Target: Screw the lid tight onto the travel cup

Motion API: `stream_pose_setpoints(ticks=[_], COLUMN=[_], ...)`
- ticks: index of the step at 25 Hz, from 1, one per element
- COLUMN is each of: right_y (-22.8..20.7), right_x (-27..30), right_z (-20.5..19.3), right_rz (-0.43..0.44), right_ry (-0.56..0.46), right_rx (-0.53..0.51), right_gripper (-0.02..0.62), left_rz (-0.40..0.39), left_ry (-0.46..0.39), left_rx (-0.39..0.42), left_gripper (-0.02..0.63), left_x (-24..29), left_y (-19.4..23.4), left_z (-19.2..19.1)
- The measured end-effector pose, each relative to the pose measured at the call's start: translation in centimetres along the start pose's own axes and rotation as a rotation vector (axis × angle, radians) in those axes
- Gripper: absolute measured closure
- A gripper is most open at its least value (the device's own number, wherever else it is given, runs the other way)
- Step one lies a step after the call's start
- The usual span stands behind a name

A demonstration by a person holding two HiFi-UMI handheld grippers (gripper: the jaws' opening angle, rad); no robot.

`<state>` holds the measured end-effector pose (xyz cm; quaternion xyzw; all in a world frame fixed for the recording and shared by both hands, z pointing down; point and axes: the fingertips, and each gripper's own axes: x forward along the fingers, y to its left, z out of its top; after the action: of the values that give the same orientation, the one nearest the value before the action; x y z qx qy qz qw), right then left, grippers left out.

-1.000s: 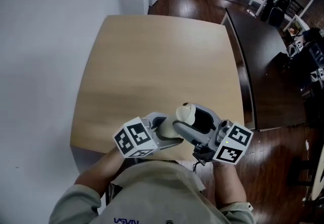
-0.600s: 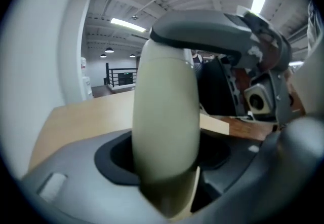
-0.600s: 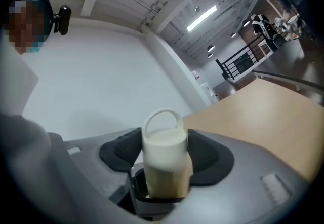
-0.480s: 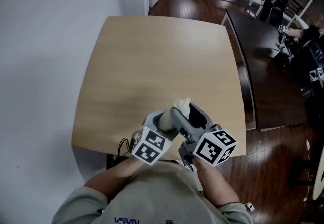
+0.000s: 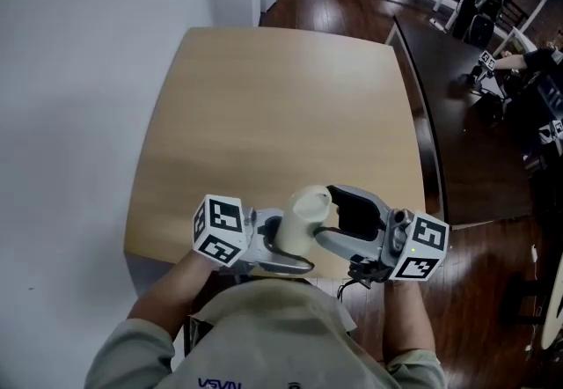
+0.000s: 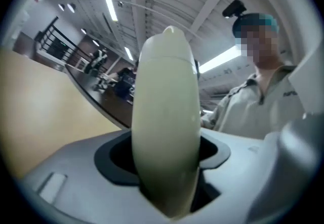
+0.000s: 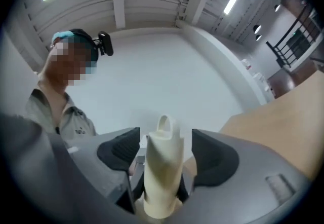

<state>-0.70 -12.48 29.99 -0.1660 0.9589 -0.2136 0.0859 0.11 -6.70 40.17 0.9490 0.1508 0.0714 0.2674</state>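
The left gripper (image 6: pixel 167 167) pinches the cream travel cup (image 5: pixel 303 213) in the air over the tabletop's (image 5: pixel 264 114) near edge. The right gripper (image 7: pixel 164 162) has just been opening and is spread around the lid (image 7: pixel 163 132). A crooked grab could knock the cup loose.

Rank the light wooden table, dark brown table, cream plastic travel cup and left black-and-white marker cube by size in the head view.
Light wooden table
Dark brown table
Then cream plastic travel cup and left black-and-white marker cube, too alike to rank
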Motion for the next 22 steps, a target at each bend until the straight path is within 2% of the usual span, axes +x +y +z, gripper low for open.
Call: stream_pose_setpoints(ticks=[2,4,6,9,12,18,20,22], right_y=[1.4,2.8,4.0,5.0,5.1,4.6,4.0,2.9], right_x=[0.0,0.1,0.3,0.8,1.0,1.2,1.2,1.5], right_z=[-0.1,-0.3,-0.7,-1.3,-1.8,-2.1,-2.1,-2.2], right_rz=[0.102,0.194,0.267,0.325,0.334,0.289,0.255,0.197], right_ry=[0.04,0.08,0.113,0.144,0.15,0.14,0.144,0.15], right_rx=[-0.014,-0.026,-0.034,-0.04,-0.036,-0.042,-0.047,-0.054], right_gripper=[0.281,0.278,0.278,0.278,0.278,0.301,0.301,0.302], left_rz=[-0.119,-0.204,-0.266,-0.314,-0.319,-0.281,-0.243,-0.155], left_ry=[0.048,0.089,0.115,0.144,0.168,0.175,0.183,0.203], left_rx=[0.011,0.014,0.011,0.009,0.016,0.026,0.039,0.073], left_gripper=[0.293,0.293,0.293,0.293,0.293,0.293,0.291,0.291], left_x=[0.2,0.5,0.8,1.3,1.7,1.8,1.9,1.9], left_y=[-2.0,-3.5,-4.5,-5.3,-5.3,-4.5,-3.8,-2.1], left_z=[-0.4,-0.7,-0.9,-1.2,-1.5,-1.9,-2.0,-1.9])
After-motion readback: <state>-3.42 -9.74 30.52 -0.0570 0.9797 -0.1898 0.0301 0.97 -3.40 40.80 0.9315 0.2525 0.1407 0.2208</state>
